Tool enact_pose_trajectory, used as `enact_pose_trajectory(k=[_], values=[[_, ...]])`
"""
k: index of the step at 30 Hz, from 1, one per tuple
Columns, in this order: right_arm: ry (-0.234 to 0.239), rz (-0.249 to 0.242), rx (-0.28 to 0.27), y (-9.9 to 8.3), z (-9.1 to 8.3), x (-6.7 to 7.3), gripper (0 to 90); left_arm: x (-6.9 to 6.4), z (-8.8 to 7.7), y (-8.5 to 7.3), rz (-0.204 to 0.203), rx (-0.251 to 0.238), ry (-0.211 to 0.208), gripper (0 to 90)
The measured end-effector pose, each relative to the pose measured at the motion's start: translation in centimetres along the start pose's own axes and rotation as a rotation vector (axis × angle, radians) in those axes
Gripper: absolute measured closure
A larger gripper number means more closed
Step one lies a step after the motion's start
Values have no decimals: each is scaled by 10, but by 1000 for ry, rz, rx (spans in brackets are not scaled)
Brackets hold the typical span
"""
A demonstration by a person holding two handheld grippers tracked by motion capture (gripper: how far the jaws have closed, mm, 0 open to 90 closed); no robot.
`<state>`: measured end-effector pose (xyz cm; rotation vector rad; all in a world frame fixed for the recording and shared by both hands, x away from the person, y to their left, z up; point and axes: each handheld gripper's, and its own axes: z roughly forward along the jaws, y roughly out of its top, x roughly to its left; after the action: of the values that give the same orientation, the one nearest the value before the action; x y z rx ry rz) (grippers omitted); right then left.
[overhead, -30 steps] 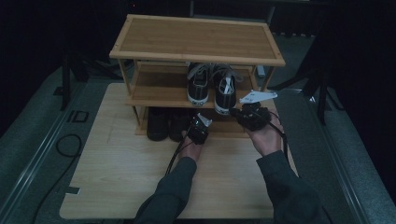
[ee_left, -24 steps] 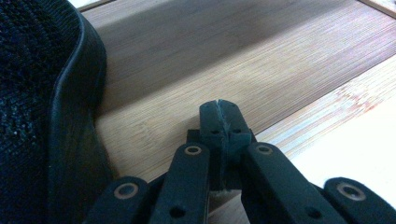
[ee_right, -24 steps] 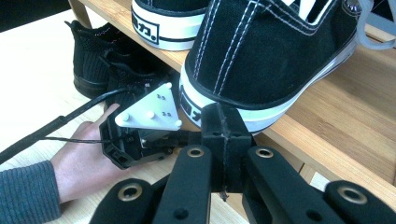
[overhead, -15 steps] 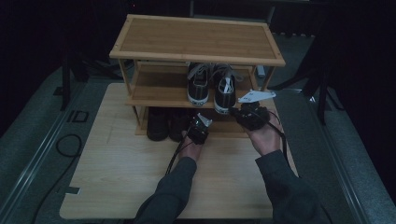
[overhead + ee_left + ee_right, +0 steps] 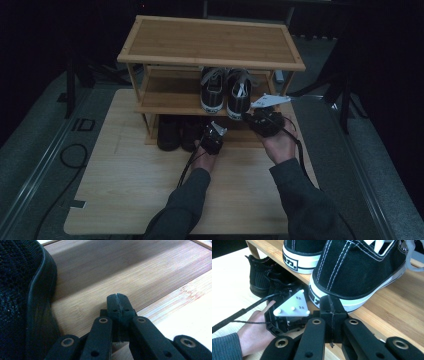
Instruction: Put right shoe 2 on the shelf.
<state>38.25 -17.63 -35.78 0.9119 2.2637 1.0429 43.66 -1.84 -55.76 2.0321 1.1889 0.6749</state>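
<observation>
Left tongs (image 5: 214, 134), jaws closed on nothing, point at the bare bottom shelf (image 5: 130, 272) just right of the dark knit shoes (image 5: 179, 133). Right tongs (image 5: 331, 305), likewise closed and empty, sit at the heel of the right black-and-white sneaker (image 5: 362, 267) on the middle shelf (image 5: 397, 302), the nearer hand. The sneaker's long axis runs heel-first toward the desk (image 5: 125, 180); its mate (image 5: 212, 91) crowds its left.

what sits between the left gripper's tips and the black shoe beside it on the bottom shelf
Nothing. In the left gripper view, bare bamboo shelf separates the shut left gripper from the black mesh shoe; they stand apart.
</observation>
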Motion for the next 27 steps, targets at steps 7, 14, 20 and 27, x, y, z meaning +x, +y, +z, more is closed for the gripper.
enact_pose_trajectory(k=[7,14,20,27], values=[[0,-4,3,1,6,2,900,0,0,0,-2,0,-1,898],[-13,0,2,1,9,0,900,1,-1,0,4,4,-2,898],[-7,-5,1,5,13,4,900,0,0,0,-10,-9,3,898],[-8,-10,1,7,17,5,900,0,0,0,-10,-8,0,898]])
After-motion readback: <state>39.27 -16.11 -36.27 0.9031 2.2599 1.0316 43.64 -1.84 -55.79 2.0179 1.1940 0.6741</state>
